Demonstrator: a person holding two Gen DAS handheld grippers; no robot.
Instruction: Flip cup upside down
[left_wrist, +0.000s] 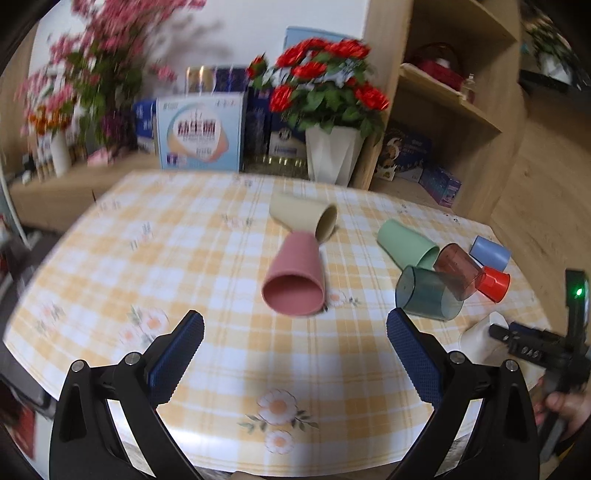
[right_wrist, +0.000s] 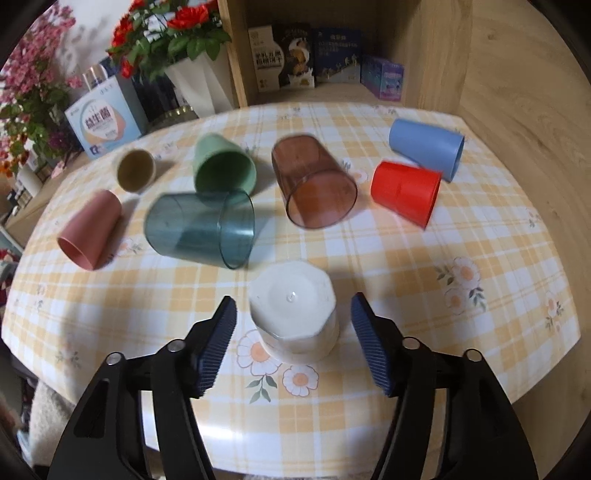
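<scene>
The white cup (right_wrist: 293, 314) stands mouth-down near the table's (right_wrist: 480, 236) front edge, base uppermost, so it appears already flipped. It sits between the wide-spread jaws of the right gripper (right_wrist: 293, 334), apparently untouched by either pad. The left gripper (left_wrist: 295, 336) hovers over the front of the table with its jaws wide too, holding nothing, aimed at the pink cup (left_wrist: 293, 277).

Seven cups lie on their sides, left to do if the task covers them all: pink, beige (right_wrist: 136, 170), green (right_wrist: 223, 168), teal transparent (right_wrist: 201, 229), brown transparent (right_wrist: 314, 184), red (right_wrist: 404, 192) and blue (right_wrist: 426, 147), the last two toward the table's right edge.

The pale blue box (right_wrist: 103, 122) beyond the far-left edge carries large Chinese characters, seemingly 益生菌; the writing on the shelf boxes (right_wrist: 295, 55) is too small to read.
</scene>
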